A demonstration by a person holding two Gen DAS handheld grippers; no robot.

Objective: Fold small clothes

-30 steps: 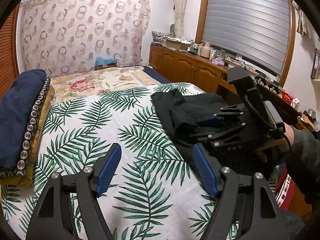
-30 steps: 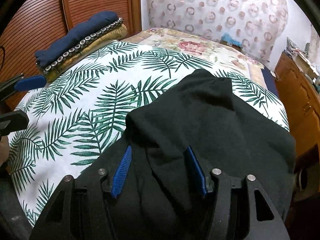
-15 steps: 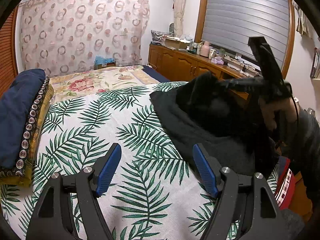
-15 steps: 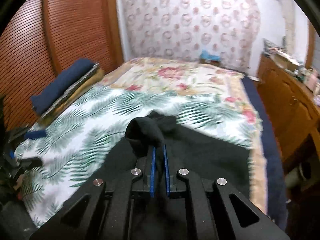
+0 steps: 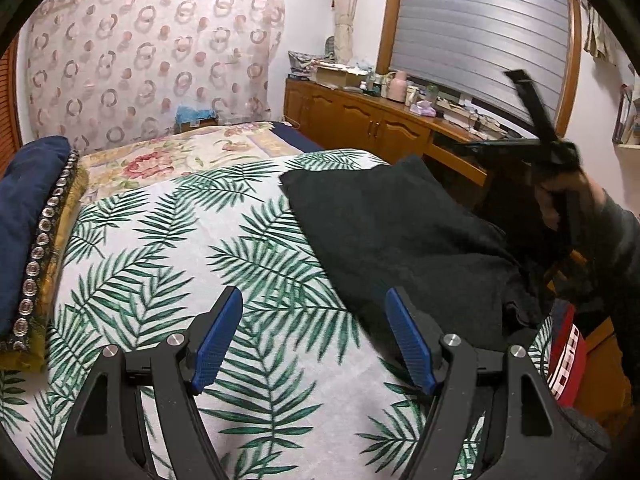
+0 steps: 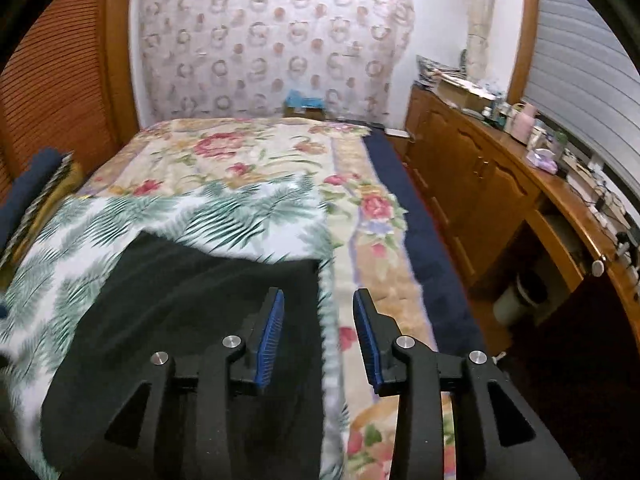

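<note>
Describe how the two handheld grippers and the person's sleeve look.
The left gripper and the right gripper look alike: black plastic frames with triangular cut-outs, round silver bolt heads at the joints, and two fingers faced with ribbed blue pads. Seen from the left wrist camera, the hand on the right gripper's black handle comes out of a dark grey knitted sleeve.

A palm-leaf sheet [image 5: 168,264] covers the near part of the bed, with a floral quilt [image 6: 256,156] beyond it. A navy cushion [image 5: 24,208] lies along the bed's left edge. A cluttered wooden cabinet [image 6: 472,176] runs beside the right edge, under a shuttered window [image 5: 480,28].
</note>
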